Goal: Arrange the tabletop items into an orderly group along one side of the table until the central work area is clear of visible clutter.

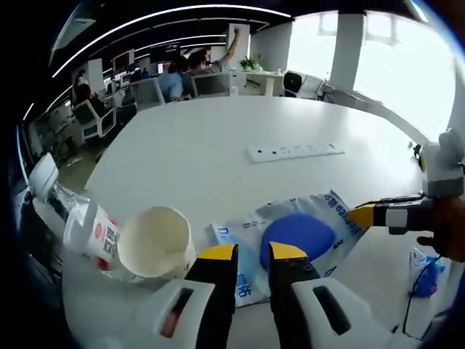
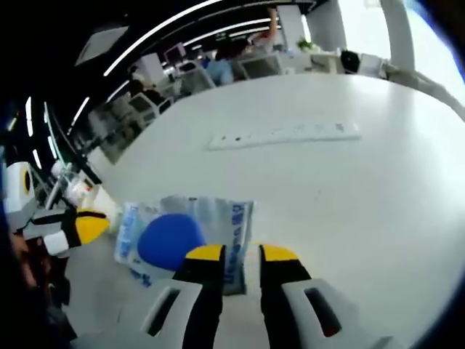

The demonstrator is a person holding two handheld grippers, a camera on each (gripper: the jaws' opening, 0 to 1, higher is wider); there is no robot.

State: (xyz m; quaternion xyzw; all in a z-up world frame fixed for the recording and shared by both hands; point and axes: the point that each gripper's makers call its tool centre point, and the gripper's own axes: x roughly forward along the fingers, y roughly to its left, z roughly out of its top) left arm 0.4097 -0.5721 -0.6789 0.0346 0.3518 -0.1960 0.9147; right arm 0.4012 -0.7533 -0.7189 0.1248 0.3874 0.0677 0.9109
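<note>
Left tool (image 1: 252, 252) and right tool (image 2: 242, 253) both hover with a narrow gap, gripping nothing, over the blue-and-white bag (image 1: 305, 233) at six o'clock on the tabletop (image 1: 218, 138), and a careless nudge could topple the paper cup (image 1: 155, 243) beside the bottle (image 1: 76, 214).

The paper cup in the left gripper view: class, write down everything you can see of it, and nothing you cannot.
The paper cup is white and looks like thin card, with a rolled rim. It lies tipped on its side on the white table, its open mouth facing the camera, and the inside looks empty. A clear plastic bottle with a white cap and a red-printed label lies against its left side. To its right sits a blue and white packet. The left gripper is just beside it, jaws slightly apart and not touching it.
</note>
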